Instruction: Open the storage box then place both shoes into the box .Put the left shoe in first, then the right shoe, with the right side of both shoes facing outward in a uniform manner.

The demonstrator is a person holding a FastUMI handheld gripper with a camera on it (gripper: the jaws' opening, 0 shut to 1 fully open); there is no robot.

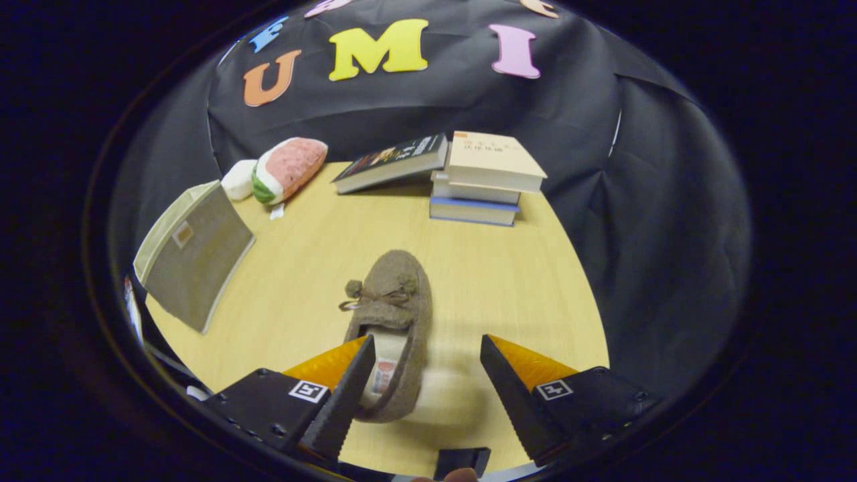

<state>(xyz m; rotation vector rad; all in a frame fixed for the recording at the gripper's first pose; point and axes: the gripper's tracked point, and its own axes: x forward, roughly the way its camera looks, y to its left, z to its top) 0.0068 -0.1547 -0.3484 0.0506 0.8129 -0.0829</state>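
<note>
Open gripper point(425, 381) around shoe point(392, 321) heel

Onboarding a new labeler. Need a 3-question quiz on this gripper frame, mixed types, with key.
1. True or false: the gripper is shut on the shoe.
2. Which lies beside the storage box? A) plush toy B) a mug C) a bottle
3. Fill in: the leaning book rests against a stack of ___ books.

Key: 1 false, the fingers are open, the shoe's heel beside one finger; 2 A; 3 three.
</note>
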